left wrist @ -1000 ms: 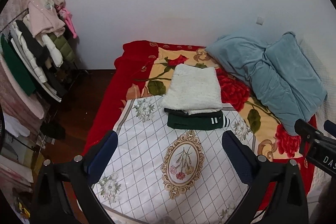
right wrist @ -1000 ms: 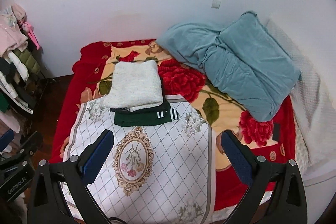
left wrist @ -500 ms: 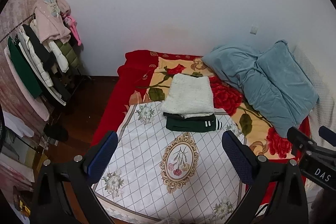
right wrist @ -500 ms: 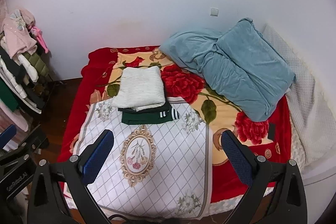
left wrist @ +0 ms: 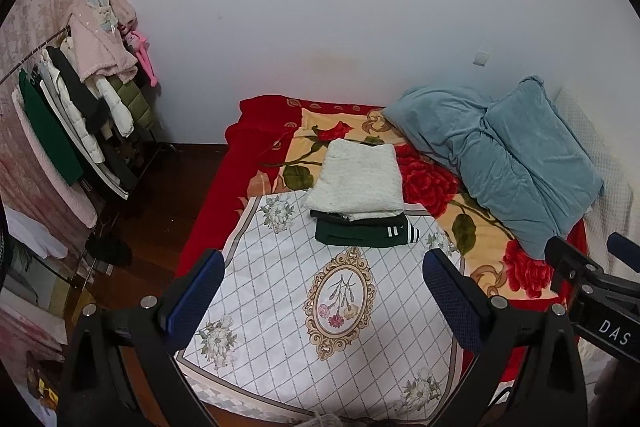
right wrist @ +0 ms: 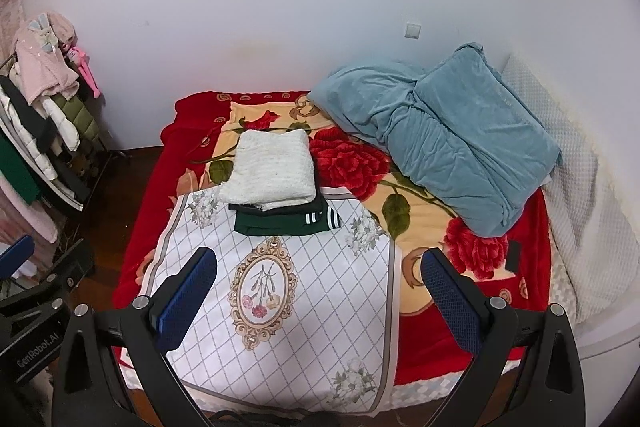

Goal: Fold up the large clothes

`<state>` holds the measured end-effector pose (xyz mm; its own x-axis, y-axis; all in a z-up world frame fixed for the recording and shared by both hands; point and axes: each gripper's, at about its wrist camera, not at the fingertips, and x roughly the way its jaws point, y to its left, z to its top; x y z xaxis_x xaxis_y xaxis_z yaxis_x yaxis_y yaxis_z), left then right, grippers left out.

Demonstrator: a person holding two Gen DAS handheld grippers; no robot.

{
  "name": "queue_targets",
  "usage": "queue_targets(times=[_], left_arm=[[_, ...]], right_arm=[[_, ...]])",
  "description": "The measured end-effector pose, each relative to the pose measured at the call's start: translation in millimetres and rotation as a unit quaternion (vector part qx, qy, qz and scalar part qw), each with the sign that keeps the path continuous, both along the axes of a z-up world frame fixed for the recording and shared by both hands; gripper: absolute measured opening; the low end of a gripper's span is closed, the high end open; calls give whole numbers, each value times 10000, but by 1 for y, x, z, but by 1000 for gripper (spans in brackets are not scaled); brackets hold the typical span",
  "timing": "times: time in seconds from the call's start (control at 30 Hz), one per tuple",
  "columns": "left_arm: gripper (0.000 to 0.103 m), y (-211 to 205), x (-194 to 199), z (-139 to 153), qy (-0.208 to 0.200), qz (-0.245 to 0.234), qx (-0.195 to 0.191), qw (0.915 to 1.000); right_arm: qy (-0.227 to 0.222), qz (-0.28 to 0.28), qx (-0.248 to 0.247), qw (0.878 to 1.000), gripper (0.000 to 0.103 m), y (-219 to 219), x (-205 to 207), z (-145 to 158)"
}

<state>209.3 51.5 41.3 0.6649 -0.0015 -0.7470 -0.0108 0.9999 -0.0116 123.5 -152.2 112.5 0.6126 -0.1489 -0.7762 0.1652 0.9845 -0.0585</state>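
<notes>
A folded white knit garment (left wrist: 360, 181) (right wrist: 272, 167) lies on top of a folded dark green garment with white stripes (left wrist: 364, 233) (right wrist: 288, 223), stacked mid-bed at the far edge of a white checked floral cloth (left wrist: 320, 307) (right wrist: 288, 307). My left gripper (left wrist: 320, 291) is open and empty, held well above and back from the bed. My right gripper (right wrist: 320, 291) is open and empty too, at about the same height. The right gripper's body shows at the right edge of the left wrist view (left wrist: 592, 291).
A red rose blanket (right wrist: 352, 163) covers the bed. A crumpled blue quilt (left wrist: 504, 159) (right wrist: 452, 135) lies at the back right beside a white textured cover (right wrist: 580, 195). A clothes rack with hanging coats (left wrist: 76, 115) stands on the wooden floor at the left. A dark phone (right wrist: 513, 255) lies on the blanket.
Both grippers have pulled back and up from the bed, so the stack and cloth look smaller and more wall shows. Both stay open and empty.
</notes>
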Motion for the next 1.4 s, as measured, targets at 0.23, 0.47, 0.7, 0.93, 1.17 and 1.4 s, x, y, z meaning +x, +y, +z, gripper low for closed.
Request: queue_targets(times=[0.23,0.47,0.7,0.93,1.17,1.4], left_arm=[[101,-3,-4,5,-43,-1,44,10000],[101,-5,-8,11,-108,33,110,9999],[101,-8,-11,11,-135,65,176,9997],[101,-9,-12,13,-186,143,239,9994],[101,-9,-14,12,-179,183,253,9994],[101,-8,-16,13,-204,201,240,9993]], right_arm=[[-18,50,-95,9999,103,1,-2,5],[-47,21,-160,9999,103,0,-3,8],[-48,22,-143,9999,103,-1,-7,7],[-105,-6,-270,9996,103,-2,-13,10],[-129,-11,-353,9993,103,-4,-16,11],[-145,16,-375,9992,103,-4,-14,14]])
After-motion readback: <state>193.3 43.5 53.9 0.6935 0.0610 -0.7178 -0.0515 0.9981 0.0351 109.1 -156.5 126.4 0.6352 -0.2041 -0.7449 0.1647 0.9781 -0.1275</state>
